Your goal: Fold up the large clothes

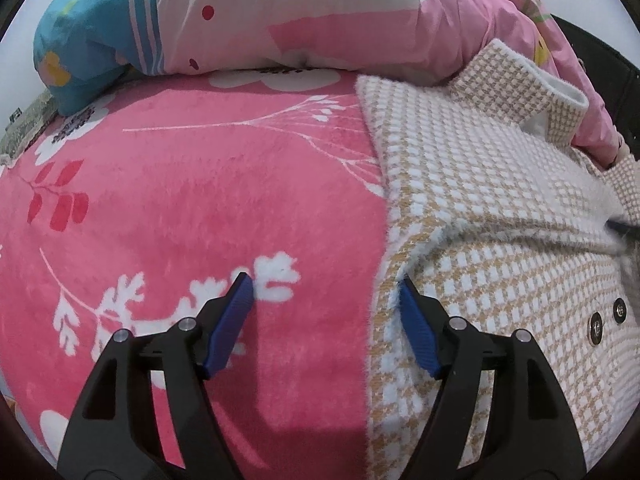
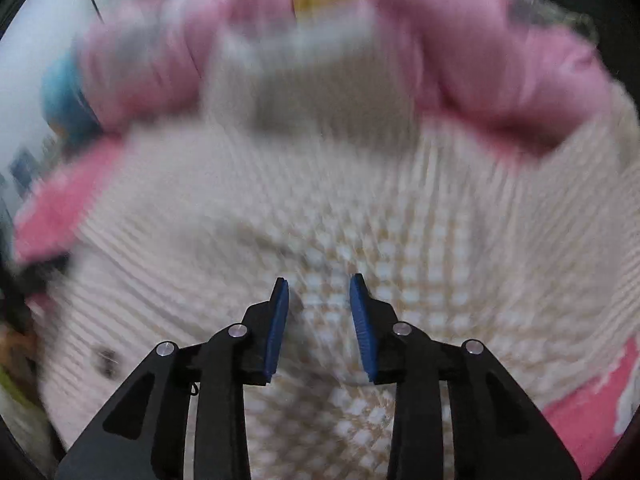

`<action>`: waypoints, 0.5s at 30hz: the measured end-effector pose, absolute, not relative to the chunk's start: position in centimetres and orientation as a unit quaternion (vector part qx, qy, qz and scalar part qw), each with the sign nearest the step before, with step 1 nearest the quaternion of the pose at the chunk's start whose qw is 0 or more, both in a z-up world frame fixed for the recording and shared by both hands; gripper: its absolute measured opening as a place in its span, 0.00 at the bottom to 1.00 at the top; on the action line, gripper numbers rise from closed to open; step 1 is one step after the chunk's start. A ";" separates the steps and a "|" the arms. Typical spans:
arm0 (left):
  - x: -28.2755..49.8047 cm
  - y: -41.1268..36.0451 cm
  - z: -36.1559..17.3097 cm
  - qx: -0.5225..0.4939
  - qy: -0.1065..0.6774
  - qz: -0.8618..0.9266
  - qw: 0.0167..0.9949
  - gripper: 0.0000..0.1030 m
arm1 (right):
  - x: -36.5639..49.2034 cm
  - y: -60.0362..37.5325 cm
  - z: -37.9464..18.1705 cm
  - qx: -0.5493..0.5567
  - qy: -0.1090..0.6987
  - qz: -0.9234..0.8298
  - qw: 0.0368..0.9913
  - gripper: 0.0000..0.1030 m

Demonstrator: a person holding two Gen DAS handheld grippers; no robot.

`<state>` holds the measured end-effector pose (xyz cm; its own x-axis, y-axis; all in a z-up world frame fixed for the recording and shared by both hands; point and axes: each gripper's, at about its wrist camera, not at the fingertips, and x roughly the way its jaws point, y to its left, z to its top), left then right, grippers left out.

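Observation:
A cream and tan houndstooth coat lies on a pink floral blanket, filling the right half of the left wrist view. Its collar is at the far end and two dark buttons show at the right. My left gripper is open and empty, straddling the coat's left edge, its right fingertip touching the fabric. In the blurred right wrist view my right gripper is open, partly closed, empty, low over the middle of the coat.
A bundled pink, white and blue quilt lies across the far end of the bed, against the coat's collar. It also shows blurred in the right wrist view. White wall is at the far left.

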<state>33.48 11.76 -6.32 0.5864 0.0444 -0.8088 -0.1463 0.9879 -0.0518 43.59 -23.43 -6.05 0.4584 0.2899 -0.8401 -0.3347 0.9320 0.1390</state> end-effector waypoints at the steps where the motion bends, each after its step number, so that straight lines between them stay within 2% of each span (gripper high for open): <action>1: 33.5 11.8 -6.4 -0.058 0.452 0.053 0.889 0.68 | 43.9 -23.2 -5.5 -0.029 0.487 0.179 0.854 0.31; 3: 33.4 11.9 -6.3 -0.058 0.451 0.051 0.889 0.68 | 43.8 -22.1 -3.6 -0.056 0.495 0.152 0.854 0.31; 8: 33.4 11.9 -6.3 -0.055 0.449 0.052 0.890 0.69 | 43.1 -17.5 -0.1 -0.082 0.452 0.200 0.865 0.31; 10: 33.3 12.0 -6.2 -0.059 0.450 0.053 0.890 0.69 | 43.6 -16.3 -1.4 -0.071 0.465 0.221 0.855 0.33; 12: 32.9 12.1 -6.0 -0.063 0.449 0.050 0.890 0.69 | 44.4 -15.1 -5.4 -0.090 0.504 0.204 0.834 0.38; 15: 31.6 12.2 -4.7 -0.066 0.442 0.039 0.894 0.69 | 44.4 -15.7 -4.9 -0.061 0.503 0.201 0.838 0.39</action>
<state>31.56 12.24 -4.65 0.6062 0.0120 -0.7952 -0.1292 0.9881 -0.0836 44.45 -15.71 -4.88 0.4122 0.2759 -0.8683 -0.3988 0.9115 0.1004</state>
